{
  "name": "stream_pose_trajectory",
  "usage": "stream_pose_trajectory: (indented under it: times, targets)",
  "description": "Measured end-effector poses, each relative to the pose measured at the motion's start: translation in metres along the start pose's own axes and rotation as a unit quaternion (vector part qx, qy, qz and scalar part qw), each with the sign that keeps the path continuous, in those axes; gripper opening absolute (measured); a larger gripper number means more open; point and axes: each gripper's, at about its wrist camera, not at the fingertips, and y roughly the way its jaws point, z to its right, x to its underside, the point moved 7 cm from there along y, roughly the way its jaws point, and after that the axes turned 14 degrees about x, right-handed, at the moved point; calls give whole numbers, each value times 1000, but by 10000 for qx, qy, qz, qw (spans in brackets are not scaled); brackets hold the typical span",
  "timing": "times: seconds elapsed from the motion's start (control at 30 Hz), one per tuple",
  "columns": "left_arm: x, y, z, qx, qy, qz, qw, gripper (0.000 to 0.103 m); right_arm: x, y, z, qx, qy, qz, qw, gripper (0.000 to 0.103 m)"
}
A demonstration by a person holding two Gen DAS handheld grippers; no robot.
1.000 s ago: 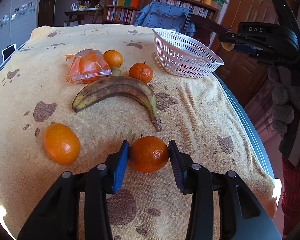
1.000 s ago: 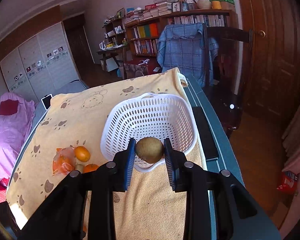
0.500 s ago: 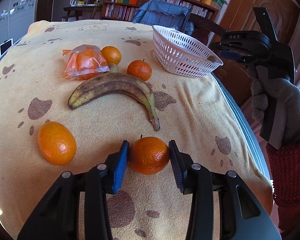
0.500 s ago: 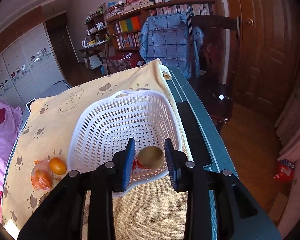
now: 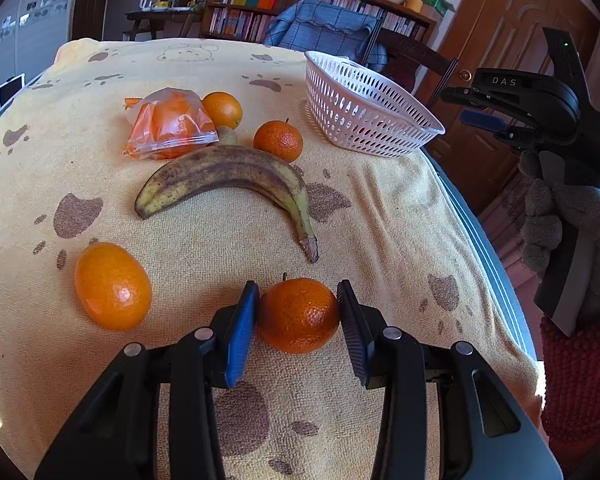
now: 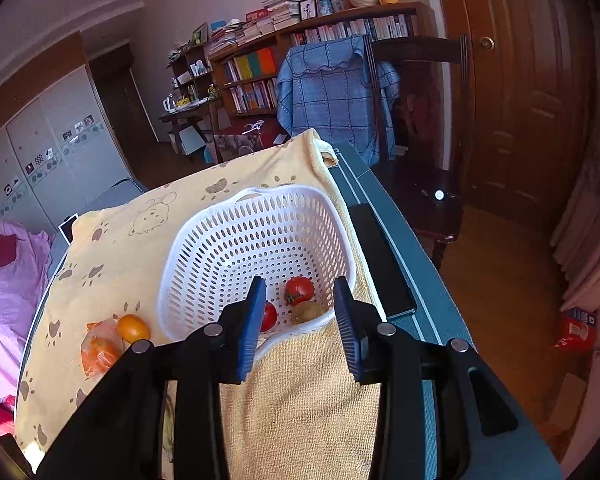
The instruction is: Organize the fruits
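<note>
My left gripper (image 5: pixel 298 322) sits low over the towel (image 5: pixel 380 208) with a mandarin (image 5: pixel 298 314) between its two fingers. The blue pad touches the fruit on one side, but on the other side I see a thin gap, so I judge the gripper is open around it and not yet gripping. The mandarin rests on the towel, near the front edge of the table.

This fruit looks light and round, with a soft, loose peel. I think it will give a little under pressure, so I should close gently and stop as soon as both pads touch. The best place to hold is across its widest middle, where the pads are now; higher up it may slip out, because the skin is smooth and a bit shiny. The small stem on top points away from me and does not disturb the grip.

My right gripper (image 6: pixel 298 326) is open and holds nothing. It hangs just before the near rim of the white basket (image 6: pixel 204 240), which stands on the towel near the right side of the table. Inside the basket I see a kiwi (image 6: pixel 308 312) and two tomatoes (image 6: pixel 299 290).

On the towel there are also a banana (image 5: pixel 228 176), a bag of oranges (image 5: pixel 168 126), and three more loose orange fruits, all well apart from the basket.
</note>
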Motion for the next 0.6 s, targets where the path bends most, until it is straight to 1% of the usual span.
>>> stream_pose_trajectory:
  times: [0.03, 0.1, 0.27, 0.43, 0.6]
  targets:
    - [0, 0, 0, -2, 1, 5, 10000, 41, 3, -3, 3, 13, 63, 5, 10000, 40]
    - [-1, -1, 0, -4, 6, 12, 10000, 41, 9, -9, 8, 19, 160, -13, 9999, 43]
    - [-1, -2, 0, -14, 7, 43, 10000, 41, 29, -20, 23, 95, 332, -115, 9993, 43]
    - [-1, -4, 1, -17, 41, 109, 9999, 41, 53, -21, 35, 161, 472, -367, 9981, 43]
    - [-2, -7, 2, -9, 71, 186, 9998, 41, 68, -27, 40, 223, 440, -442, 9978, 43]
